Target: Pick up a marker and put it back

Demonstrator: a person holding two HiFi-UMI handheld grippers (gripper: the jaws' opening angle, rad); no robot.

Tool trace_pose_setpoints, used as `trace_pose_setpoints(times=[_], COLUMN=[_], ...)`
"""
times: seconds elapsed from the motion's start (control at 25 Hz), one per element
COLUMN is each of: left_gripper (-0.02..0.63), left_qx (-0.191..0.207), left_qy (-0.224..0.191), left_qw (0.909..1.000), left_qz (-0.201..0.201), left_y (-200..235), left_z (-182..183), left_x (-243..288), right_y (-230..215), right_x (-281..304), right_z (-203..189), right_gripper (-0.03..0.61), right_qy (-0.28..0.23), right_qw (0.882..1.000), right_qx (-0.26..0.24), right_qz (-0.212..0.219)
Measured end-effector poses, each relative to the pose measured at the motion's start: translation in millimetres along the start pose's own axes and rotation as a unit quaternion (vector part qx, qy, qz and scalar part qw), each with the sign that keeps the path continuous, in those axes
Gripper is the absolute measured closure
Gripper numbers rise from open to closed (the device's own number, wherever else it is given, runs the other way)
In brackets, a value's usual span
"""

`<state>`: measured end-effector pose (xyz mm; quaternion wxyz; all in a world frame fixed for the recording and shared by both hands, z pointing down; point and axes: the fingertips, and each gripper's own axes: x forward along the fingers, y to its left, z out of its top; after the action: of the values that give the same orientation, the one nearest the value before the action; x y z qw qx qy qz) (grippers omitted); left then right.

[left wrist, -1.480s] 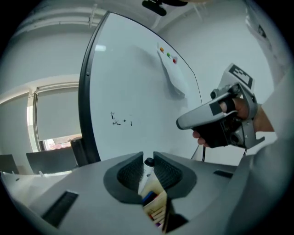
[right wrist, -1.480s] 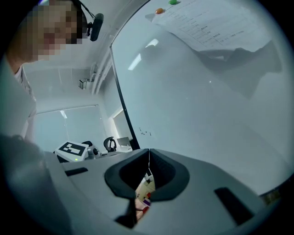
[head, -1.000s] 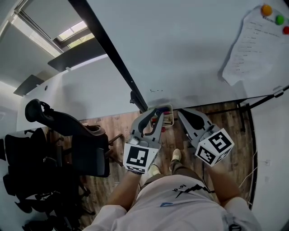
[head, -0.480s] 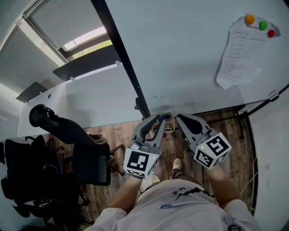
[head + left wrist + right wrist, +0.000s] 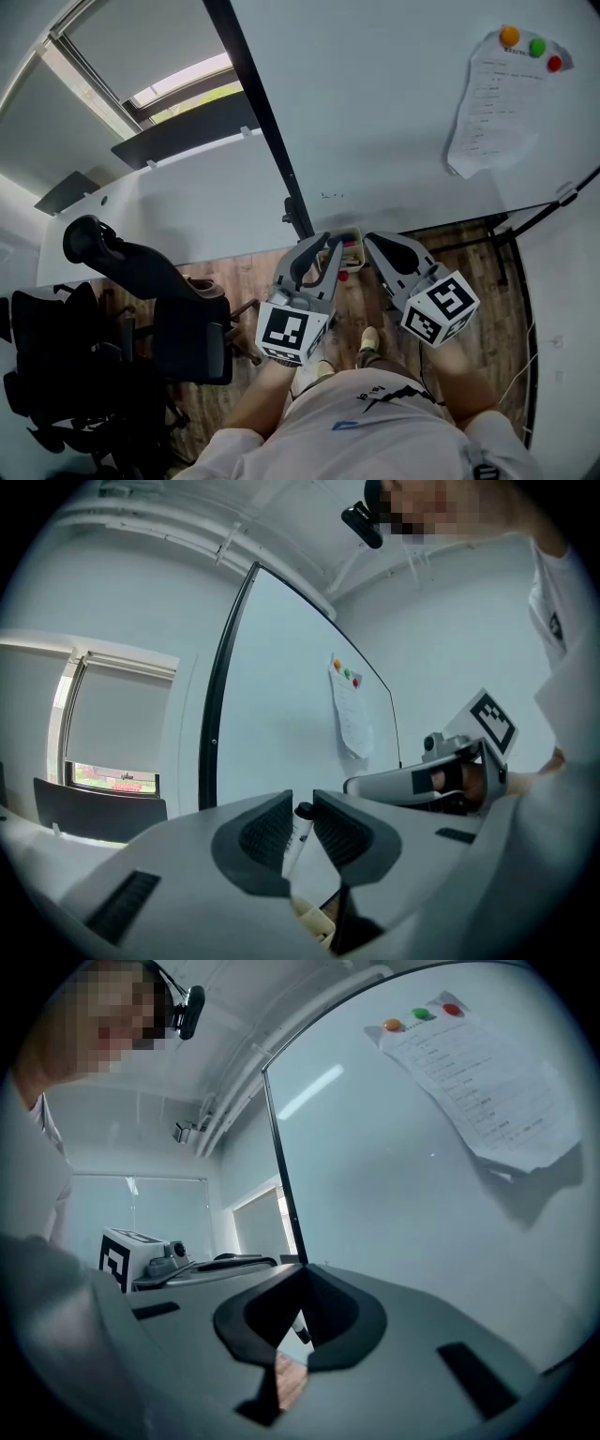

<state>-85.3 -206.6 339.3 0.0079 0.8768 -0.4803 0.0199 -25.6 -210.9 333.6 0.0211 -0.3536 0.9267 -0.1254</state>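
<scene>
**Ana:** What hems the person in on the left?

**Ben:** Black office chairs (image 5: 141, 319) crowd that side. Only a strip of wooden floor (image 5: 239, 272) lies between them and the person's legs. Higher up, a window (image 5: 178, 80) with a lowered blind sits in the wall. A black frame (image 5: 262, 122) slants down to just beside the tongs and edges the whiteboard (image 5: 375, 112).

**Ana:** And the tongs themselves?

**Ben:** The left tongs (image 5: 302, 803) point level at the board and are clenched on the marker (image 5: 296, 834), a white barrel whose black cap shows above the pads. The right tongs (image 5: 302, 1274) hang just beside them, tips pressed together with nothing gripped. Between the two, under the board's lower edge, a small tray (image 5: 352, 232) holds coloured items.

**Ana:** How much room is ahead?

**Ben:** A wide stretch of bare board faces both tongs. It reaches right to a sheet of paper (image 5: 492, 112) pinned by orange, green and red magnets (image 5: 537, 46). The sheet's lower edge stands off the board and casts a shadow.

**Ana:** Can anything be read?

**Ben:** The sheet's printed lines are too small to read, and so is the print on the marker's barrel. A small dark scribble (image 5: 328, 196) above the left tongs cannot be made out. The cubes (image 5: 284, 330) on the tongs carry black-and-white square patterns, no words.
</scene>
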Motion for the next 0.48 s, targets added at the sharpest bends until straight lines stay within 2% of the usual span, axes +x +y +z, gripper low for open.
trace_pose_setpoints(times=[0.48], left_gripper=[0.538], left_qx=[0.005], left_qy=[0.013], left_qw=[0.9999], left_qz=[-0.002], left_y=[-3.1], left_z=[-15.8], left_x=[13.0], right_y=[-12.3], right_x=[-1.2], right_z=[-8.8], right_gripper=[0.565], right_qy=[0.008], right_qw=[1.000], right_qx=[0.006], right_qz=[-0.006])
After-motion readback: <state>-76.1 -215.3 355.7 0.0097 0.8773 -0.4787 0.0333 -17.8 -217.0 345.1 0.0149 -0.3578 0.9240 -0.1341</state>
